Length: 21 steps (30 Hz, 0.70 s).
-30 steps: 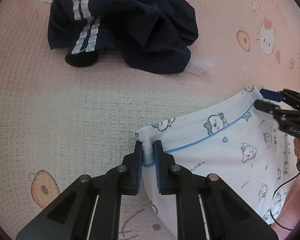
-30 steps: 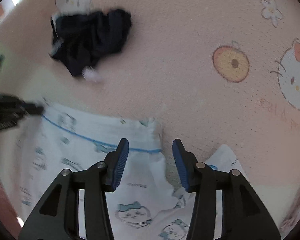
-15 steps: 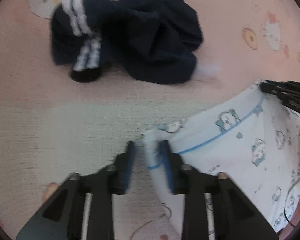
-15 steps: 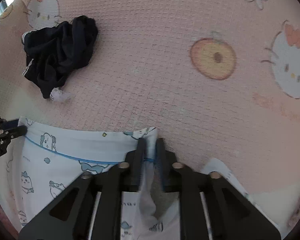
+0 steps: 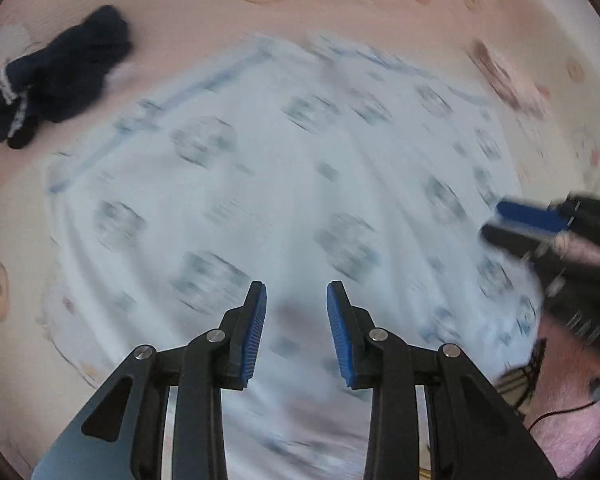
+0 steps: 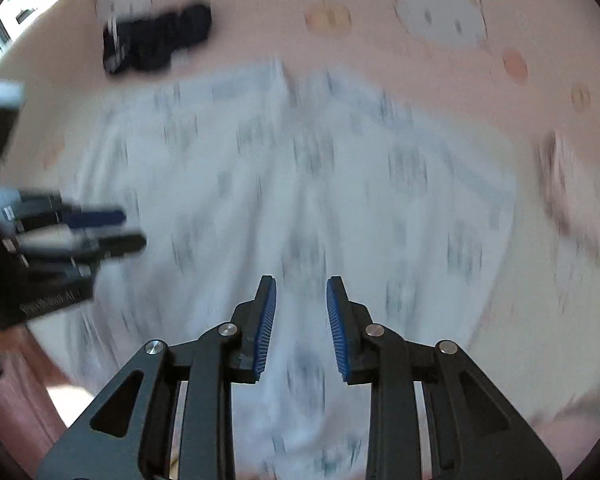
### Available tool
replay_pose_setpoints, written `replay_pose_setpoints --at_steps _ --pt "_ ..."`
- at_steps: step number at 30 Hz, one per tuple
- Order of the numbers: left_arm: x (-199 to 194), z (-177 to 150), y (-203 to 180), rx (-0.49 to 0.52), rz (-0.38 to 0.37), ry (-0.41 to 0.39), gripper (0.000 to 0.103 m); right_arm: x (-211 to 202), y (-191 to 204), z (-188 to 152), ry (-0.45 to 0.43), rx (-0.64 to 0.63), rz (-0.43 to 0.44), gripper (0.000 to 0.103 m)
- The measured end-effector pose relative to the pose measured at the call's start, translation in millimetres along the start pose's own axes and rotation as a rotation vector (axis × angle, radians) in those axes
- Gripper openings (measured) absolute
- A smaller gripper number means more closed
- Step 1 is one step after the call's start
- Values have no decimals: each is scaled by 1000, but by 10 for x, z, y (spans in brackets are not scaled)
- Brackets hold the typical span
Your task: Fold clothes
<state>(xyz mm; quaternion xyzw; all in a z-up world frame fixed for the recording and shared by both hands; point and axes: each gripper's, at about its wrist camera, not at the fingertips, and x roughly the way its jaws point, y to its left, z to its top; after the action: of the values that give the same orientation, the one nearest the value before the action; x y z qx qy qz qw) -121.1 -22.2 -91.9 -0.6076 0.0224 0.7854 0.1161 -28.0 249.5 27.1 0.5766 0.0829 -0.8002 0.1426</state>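
Observation:
A white garment (image 5: 260,184) with small blue cartoon prints and a blue trim line lies spread flat on the pink blanket, blurred by motion. My left gripper (image 5: 296,300) hovers over the garment's near part, open, with nothing between its blue pads. My right gripper (image 6: 301,296) hangs over the same garment (image 6: 300,184), also open and empty. Each wrist view catches the other gripper at its side: the right gripper (image 5: 532,220) at the right edge, the left gripper (image 6: 100,228) at the left edge.
A crumpled navy garment (image 5: 60,76) with white stripes lies on the blanket beyond the white one, also visible as a dark heap (image 6: 156,36). The pink cartoon-print blanket (image 5: 340,12) covers the whole surface. A pink sleeve and a cable (image 5: 560,400) show at lower right.
Both grippers held the white garment's trimmed edge, then let go and swept back fast. The garment now lies spread beneath them, and the navy heap looks farther away.

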Motion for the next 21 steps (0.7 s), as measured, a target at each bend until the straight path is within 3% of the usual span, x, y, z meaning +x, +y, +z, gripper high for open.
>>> replay_pose_setpoints --at_steps 3,9,12,16,18,21 --pt "142 -177 -186 -16 26 28 33 54 -139 -381 19 55 24 26" --pt "121 -460 -101 -61 211 41 36 -107 -417 -632 13 44 -28 27" --pt "28 -510 43 -131 160 6 36 -192 -583 -697 -10 139 25 27" --pt "-8 -533 -12 -149 51 -46 36 -176 -293 -672 -43 63 41 30" --pt "109 -648 -38 -143 128 15 36 -59 -128 -687 1 12 28 30" --pt "90 -798 25 -192 164 40 36 -98 -225 -726 5 34 -18 31"
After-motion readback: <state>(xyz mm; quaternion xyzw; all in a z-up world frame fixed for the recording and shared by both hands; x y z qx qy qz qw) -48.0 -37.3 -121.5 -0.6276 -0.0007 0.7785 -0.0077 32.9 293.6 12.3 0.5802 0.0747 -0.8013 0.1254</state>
